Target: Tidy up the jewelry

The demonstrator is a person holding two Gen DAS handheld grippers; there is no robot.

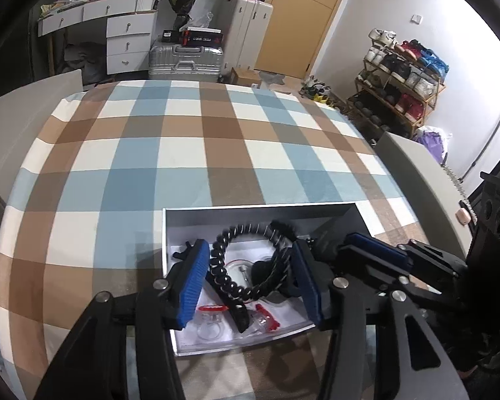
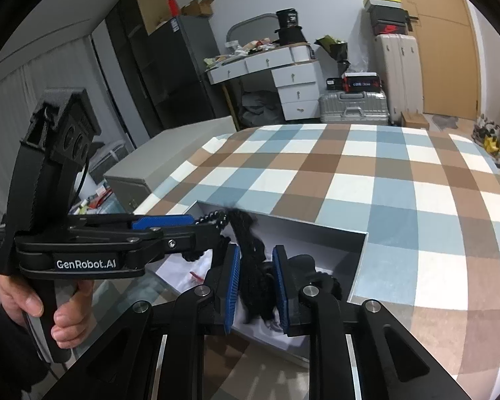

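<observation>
Both tongs over the open white shallow cardboard box on the blue, brown and white checked bed cover.

Left tongs stand spread wide inside the box, blue pads either side of a black beaded bracelet loop, not pinching it. Beneath, on the box floor, lie a clear ring with red trim and a second red-and-clear piece. Right tongs, at the box's right half, are closed on a dark, blurred black strand of the bracelet rising above the box.
</observation>
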